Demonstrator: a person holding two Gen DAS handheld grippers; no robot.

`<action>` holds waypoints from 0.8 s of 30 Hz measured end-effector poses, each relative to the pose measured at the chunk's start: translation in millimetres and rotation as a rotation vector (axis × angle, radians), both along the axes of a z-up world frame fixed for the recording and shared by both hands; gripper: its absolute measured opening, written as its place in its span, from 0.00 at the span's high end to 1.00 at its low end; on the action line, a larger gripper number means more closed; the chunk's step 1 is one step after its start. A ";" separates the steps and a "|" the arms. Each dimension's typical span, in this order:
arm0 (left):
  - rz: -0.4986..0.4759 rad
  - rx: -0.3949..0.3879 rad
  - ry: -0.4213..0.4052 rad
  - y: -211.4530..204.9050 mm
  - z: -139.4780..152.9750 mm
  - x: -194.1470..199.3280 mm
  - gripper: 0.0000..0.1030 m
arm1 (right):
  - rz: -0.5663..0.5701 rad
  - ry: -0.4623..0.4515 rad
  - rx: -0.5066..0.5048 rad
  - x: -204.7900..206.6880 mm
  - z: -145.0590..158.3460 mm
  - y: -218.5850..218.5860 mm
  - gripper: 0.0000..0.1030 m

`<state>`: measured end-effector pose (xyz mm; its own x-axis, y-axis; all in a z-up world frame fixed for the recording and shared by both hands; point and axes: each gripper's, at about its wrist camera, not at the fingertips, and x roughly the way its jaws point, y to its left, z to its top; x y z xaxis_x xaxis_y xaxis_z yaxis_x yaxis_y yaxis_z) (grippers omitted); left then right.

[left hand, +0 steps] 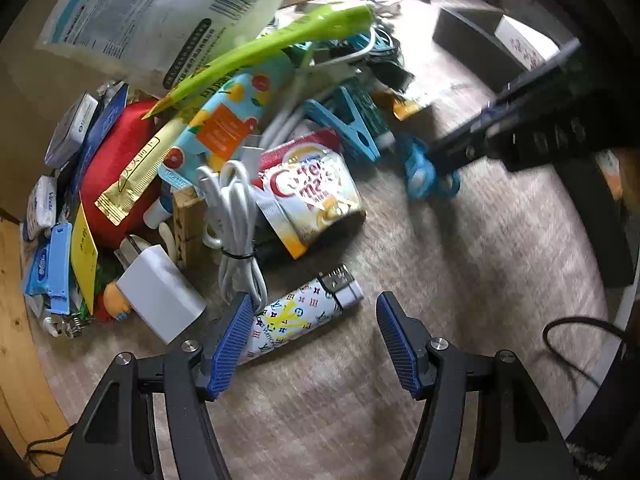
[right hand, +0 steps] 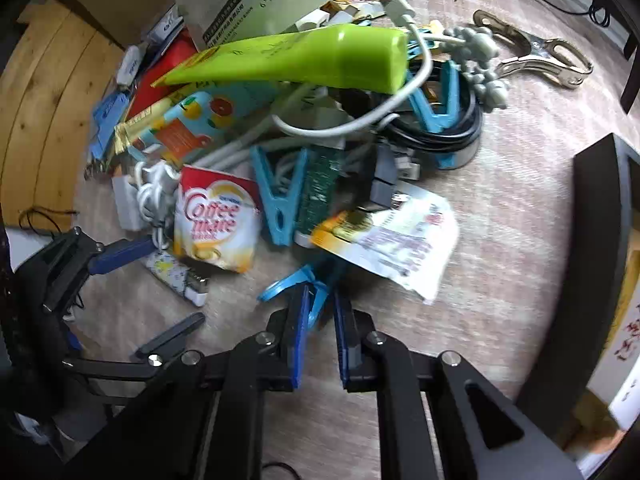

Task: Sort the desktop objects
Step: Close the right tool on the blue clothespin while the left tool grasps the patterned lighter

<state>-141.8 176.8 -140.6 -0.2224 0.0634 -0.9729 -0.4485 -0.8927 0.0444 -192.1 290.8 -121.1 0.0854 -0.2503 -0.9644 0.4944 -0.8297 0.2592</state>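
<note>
A heap of small desk objects lies on a pale woven mat. In the left wrist view my left gripper (left hand: 314, 300) stands open, pointing down over a lighter (left hand: 316, 304) printed with coloured monograms. Its left pad (left hand: 234, 336) overlaps the lighter's lower end, and the right pad stands apart from it. In the right wrist view my right gripper (right hand: 322, 292) is shut on a small blue looped plastic piece (right hand: 280, 284) at the heap's near edge. The left wrist view also shows that gripper (left hand: 444, 160) gripping the blue piece (left hand: 416, 176).
The heap holds a green tube (right hand: 304, 60), a Coffee mate sachet (right hand: 216, 220), a white cable bundle (left hand: 232, 208), a white charger (left hand: 160, 292) and blue pegs (right hand: 280, 196). A black tray (right hand: 600, 216) stands at the right, a metal clip (right hand: 536, 56) behind, and a wooden board (right hand: 44, 120) at the left.
</note>
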 end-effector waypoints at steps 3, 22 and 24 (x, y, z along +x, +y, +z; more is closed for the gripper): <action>-0.003 -0.007 0.011 0.0 4.6 -1.6 0.41 | 0.008 0.016 0.026 -1.0 3.1 6.2 0.92; -0.074 -0.128 0.049 9.5 9.2 4.9 0.82 | 0.024 0.075 0.060 20.2 18.3 37.5 0.96; -0.035 -0.094 0.050 6.5 13.1 6.1 0.83 | 0.022 0.097 0.057 25.3 23.7 41.3 0.96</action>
<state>-135.7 183.3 -127.5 -0.2705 -0.0188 -0.9625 -0.4745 -0.8673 0.1503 -166.7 332.1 -97.4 -0.0043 -0.1942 -0.9810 0.5334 -0.8302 0.1620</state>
